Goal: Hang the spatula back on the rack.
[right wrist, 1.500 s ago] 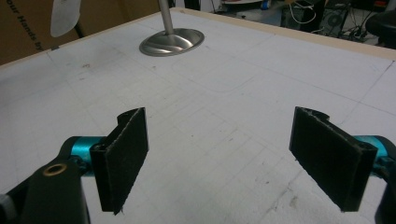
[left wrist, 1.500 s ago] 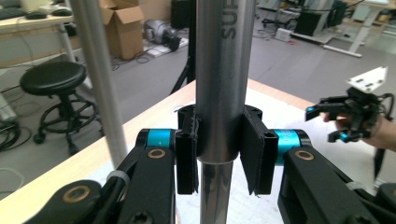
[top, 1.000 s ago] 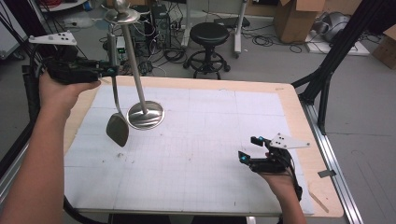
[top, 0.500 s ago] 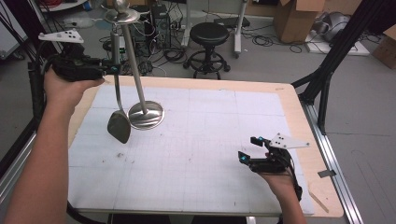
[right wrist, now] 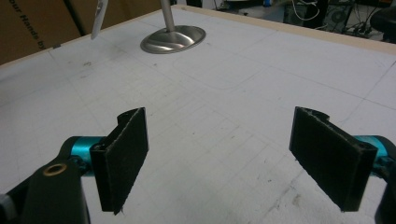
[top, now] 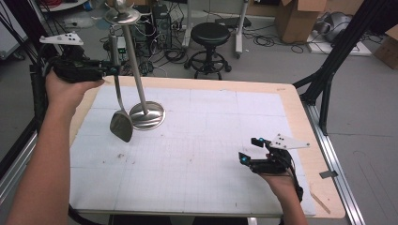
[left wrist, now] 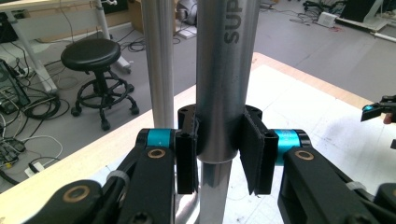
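Slightly higher — spatula (top: 120, 125) lifted by left gripper (top: 110, 71).

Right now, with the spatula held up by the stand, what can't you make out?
- Stand top: high view, too small to show any hook.
- Spatula handle top: high view, hidden behind the left tool.
- Spatula blade: left gripper view, cut off by the bottom edge.
- Stand pole: right gripper view, cut off above its base.

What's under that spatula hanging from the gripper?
Under the spatula, held in the left gripper, is bare white mat; its blade hangs beside the stand. Any gap between blade tip and mat can't be judged.
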A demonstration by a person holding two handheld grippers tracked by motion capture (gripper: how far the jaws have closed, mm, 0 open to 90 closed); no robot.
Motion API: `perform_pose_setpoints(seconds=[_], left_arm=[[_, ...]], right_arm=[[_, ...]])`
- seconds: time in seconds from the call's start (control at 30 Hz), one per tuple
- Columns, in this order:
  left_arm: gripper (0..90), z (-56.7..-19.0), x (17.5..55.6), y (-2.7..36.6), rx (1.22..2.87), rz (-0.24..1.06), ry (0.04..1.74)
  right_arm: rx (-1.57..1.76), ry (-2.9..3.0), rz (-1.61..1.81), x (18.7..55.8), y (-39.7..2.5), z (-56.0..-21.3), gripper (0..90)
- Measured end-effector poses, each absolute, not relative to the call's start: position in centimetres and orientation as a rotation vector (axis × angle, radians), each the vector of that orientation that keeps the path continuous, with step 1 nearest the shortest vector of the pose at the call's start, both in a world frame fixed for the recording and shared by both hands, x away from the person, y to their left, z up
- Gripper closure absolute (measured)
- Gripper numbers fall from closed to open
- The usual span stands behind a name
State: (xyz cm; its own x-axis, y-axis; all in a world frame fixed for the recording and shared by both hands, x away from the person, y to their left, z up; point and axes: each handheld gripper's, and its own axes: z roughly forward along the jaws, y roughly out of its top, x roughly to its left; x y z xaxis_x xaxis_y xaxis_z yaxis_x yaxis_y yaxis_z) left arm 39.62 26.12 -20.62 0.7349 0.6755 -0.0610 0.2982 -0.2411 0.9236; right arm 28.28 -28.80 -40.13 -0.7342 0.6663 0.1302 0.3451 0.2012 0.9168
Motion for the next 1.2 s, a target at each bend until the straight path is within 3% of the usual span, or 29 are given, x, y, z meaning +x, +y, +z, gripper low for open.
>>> perform_pose_setpoints(seconds=[0.23, 0.37, 0.77, 1.2], left_arm=[[67.4, -20.7, 39.8, 26.1, 1.828, 0.4, 0.749], [57.7, -20.8, 39.6, 26.2, 1.82, 0.379, 0.744], [44.5, -22.8, 37.8, 26.5, 1.806, 0.326, 0.653], [40.8, -23.5, 34.5, 25.7, 1.768, 0.275, 0.524]], right_arm=[[0.957, 2.183, 1.546, 28.2, -28.8, -40.1, 18.5], [0.958, 2.185, 1.545, 28.2, -28.8, -40.1, 18.5], [0.952, 2.186, 1.546, 28.2, -28.7, -40.1, 18.5], [0.945, 2.186, 1.548, 28.0, -28.6, -40.0, 18.6]])
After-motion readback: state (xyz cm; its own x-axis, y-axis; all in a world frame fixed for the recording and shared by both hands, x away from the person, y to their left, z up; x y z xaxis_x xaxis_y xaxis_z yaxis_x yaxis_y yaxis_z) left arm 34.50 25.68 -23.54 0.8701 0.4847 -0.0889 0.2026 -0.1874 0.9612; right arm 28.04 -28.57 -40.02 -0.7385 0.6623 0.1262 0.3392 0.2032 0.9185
